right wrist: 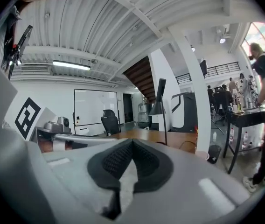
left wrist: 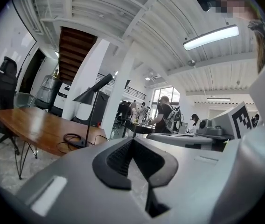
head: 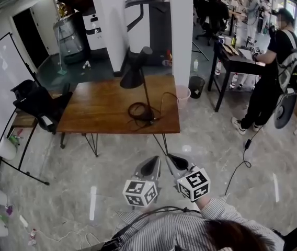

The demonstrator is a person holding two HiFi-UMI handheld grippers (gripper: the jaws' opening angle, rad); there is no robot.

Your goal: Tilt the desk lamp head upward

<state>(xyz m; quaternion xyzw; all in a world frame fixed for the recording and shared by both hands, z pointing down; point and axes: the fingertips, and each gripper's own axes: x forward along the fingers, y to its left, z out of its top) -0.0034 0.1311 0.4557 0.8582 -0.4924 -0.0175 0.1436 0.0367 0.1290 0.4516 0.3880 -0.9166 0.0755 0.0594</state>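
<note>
Ahead of both grippers, well apart from them, the desk lamp stands near the closest edge of the wooden table, its black shade angled downward and its cord coiled at the base. The left gripper and right gripper hang side by side, jaws pressed together on nothing. Only open floor and the table edge lie between. Farther ahead rises a white pillar; a black office chair sits ahead-left.

No words, labels, brands or numbers can be read in any of the views.
</note>
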